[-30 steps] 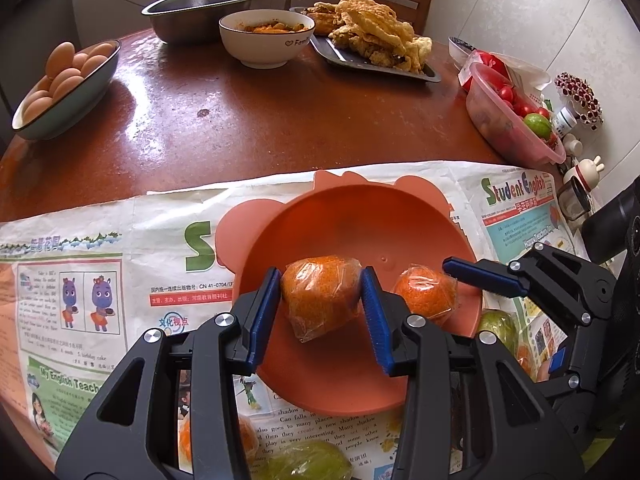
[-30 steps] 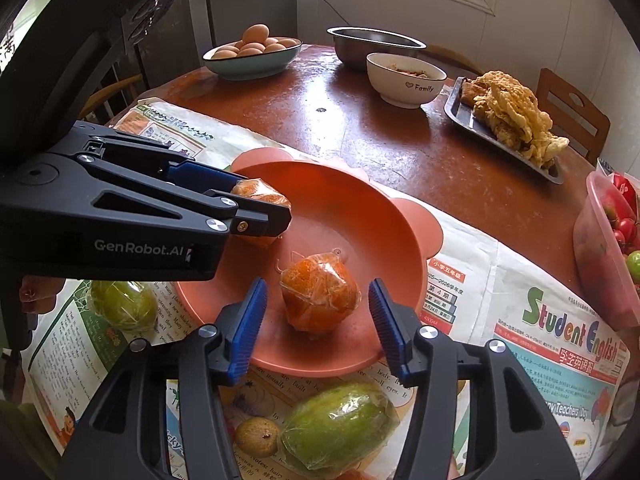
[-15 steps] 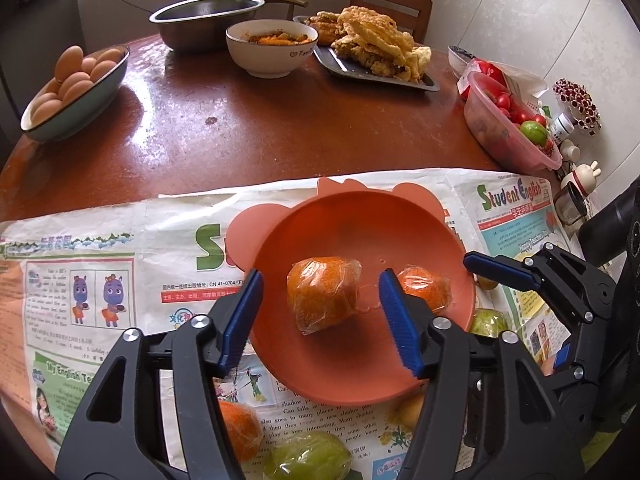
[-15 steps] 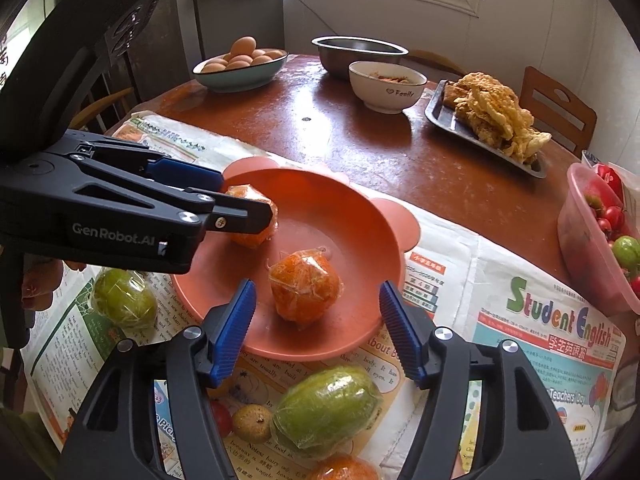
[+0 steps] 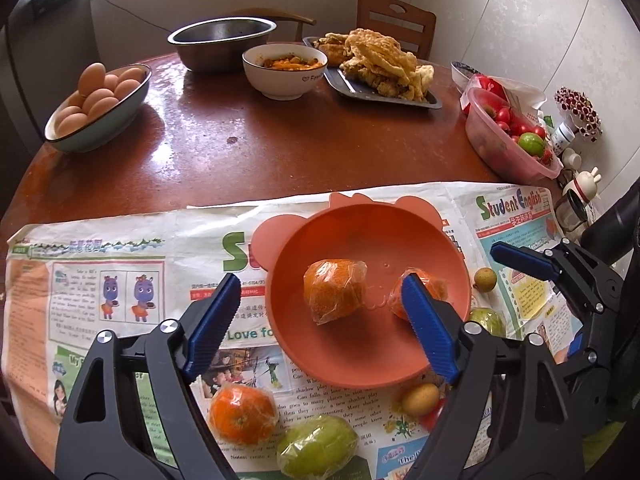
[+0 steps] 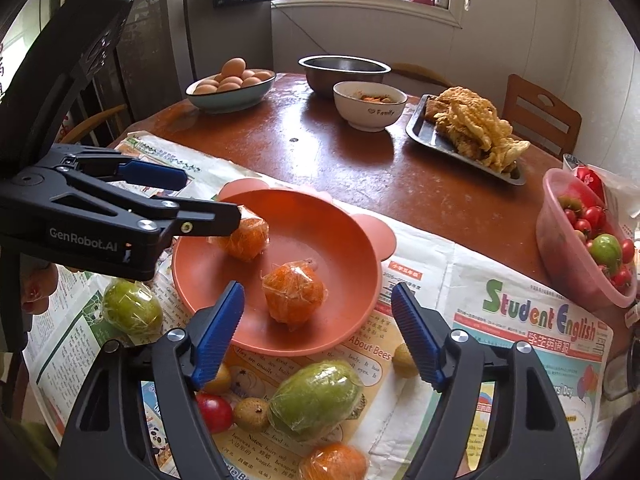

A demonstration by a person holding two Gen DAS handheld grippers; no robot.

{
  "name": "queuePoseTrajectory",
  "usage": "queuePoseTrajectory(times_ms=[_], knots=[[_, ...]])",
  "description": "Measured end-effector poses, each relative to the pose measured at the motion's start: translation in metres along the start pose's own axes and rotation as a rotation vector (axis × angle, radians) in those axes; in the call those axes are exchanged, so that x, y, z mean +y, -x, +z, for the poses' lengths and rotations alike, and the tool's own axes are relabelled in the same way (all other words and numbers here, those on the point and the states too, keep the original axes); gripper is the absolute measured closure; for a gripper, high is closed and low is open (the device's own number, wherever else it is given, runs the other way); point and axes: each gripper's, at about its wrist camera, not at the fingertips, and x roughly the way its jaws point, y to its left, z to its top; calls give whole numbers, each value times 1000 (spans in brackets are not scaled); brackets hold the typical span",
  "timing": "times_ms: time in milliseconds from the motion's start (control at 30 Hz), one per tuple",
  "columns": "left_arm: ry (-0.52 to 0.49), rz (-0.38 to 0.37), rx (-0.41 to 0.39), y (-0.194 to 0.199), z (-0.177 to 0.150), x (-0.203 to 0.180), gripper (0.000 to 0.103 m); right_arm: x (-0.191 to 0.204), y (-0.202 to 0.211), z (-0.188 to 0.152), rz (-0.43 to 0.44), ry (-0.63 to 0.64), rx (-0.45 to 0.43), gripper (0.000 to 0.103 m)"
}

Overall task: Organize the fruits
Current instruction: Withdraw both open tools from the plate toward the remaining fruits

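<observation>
Two plastic-wrapped oranges lie in a round orange plastic bowl.
Left gripper and right gripper, at six o'clock, are opening, touching neither orange.

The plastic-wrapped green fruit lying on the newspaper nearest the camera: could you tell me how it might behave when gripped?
The wrapped green fruit is rounded and lies loose on the flat newspaper, so it may roll if nudged. Its glossy, wrinkled film probably makes it slippery, perhaps shifting under pressure.
</observation>
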Motion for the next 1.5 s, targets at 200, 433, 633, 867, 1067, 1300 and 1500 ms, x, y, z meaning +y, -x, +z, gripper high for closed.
queuePoseTrajectory(times_ms=[200, 433, 633, 867, 1067, 1300, 1500], knots=[[20, 5, -22, 11, -2, 4, 15, -1, 13, 0, -19, -11, -27, 22], [37, 15, -72, 34, -3, 8, 10, -2, 31, 2, -34, -19, -69, 13], [50, 29, -104, 49, -4, 11, 10, -5, 47, 4, -61, -33, -103, 9], [58, 32, -129, 64, -10, 15, 10, -13, 65, 1, -91, -53, -129, 8], [55, 45, -148, 74, -20, 13, 10, -15, 79, -7, -112, -57, -140, 8], [57, 50, -151, 81, -33, 10, 10, -13, 87, -23, -119, -63, -131, 7], [64, 50, -145, 84, -50, 7, 10, -9, 86, -42, -115, -78, -105, 6]])
